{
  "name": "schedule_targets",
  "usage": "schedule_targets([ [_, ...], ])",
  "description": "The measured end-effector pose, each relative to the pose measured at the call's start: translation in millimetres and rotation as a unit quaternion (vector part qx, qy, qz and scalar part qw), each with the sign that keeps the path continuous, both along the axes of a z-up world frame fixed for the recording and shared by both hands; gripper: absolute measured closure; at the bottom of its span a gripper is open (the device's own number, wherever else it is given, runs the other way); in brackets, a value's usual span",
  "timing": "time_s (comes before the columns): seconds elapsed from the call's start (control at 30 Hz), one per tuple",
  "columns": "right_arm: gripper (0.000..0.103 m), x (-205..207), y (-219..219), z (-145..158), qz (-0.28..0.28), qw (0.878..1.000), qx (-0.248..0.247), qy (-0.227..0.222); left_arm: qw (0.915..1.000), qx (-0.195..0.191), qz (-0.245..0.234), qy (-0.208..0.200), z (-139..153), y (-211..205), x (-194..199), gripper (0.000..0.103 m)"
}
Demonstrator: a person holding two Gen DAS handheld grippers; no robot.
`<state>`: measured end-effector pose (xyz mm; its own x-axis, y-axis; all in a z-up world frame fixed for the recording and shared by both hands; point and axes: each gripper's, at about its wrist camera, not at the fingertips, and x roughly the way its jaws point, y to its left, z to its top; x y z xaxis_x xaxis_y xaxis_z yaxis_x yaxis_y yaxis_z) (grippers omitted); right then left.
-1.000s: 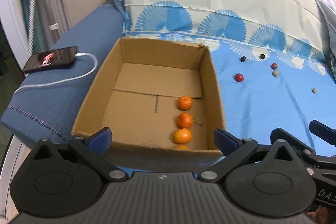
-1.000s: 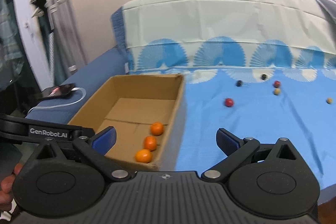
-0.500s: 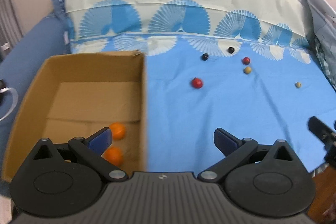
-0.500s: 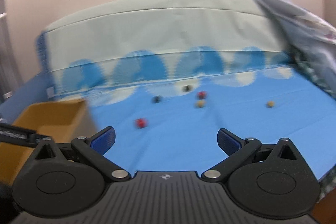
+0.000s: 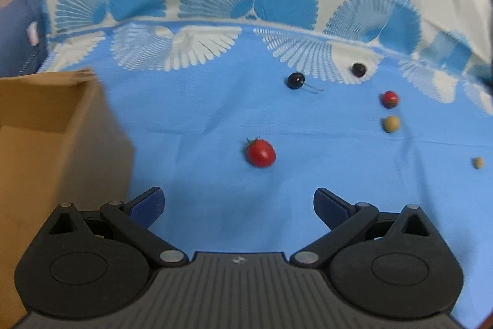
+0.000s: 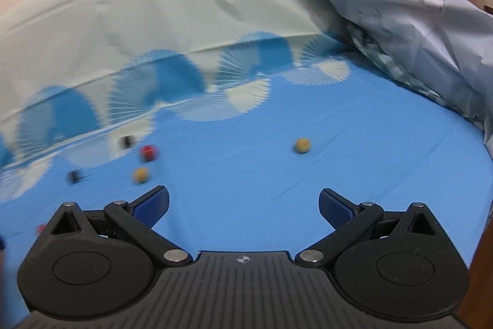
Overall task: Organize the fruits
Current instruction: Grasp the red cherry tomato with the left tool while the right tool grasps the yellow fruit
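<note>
Fruits lie scattered and well apart on the blue bed sheet (image 5: 200, 113): a red tomato (image 5: 260, 153) straight ahead of the left gripper (image 5: 238, 202), two dark berries (image 5: 295, 80) beyond it, a tan fruit (image 6: 302, 145) ahead of the right gripper (image 6: 243, 202). Both grippers hover with jaws spread and empty over bare sheet. Cardboard box (image 5: 46, 150) edges in close at the left, and a rumpled grey quilt (image 6: 416, 20) bounds the bed at the right.

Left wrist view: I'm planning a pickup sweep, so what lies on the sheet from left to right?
Brown cardboard box → red cherry tomato → dark round berry with stem → second dark berry → lone small tan fruit.
</note>
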<state>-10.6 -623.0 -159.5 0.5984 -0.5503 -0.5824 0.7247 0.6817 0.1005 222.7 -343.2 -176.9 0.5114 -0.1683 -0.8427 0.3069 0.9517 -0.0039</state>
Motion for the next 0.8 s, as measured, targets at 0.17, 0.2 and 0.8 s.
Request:
schedule_targets([
  [0.17, 0.001, 45.3, -80.9, -46.6, -0.045, 0.999, 0.018, 0.004, 0.9992, 0.012, 0.023, 0.03, -46.6, -25.0, 47.9, 0.0],
  [0.2, 0.001, 54.2, -94.3, -55.6, -0.051, 0.998, 0.019, 0.007, 0.9991, 0.011, 0.024, 0.034, -53.3, -28.8, 55.0, 0.0],
  [0.8, 0.051, 100.5, -160.5, -124.1, -0.084, 0.995, -0.04, 0.049, 0.9999, 0.014, 0.004, -0.005, -71.3, -42.1, 64.4, 0.055],
])
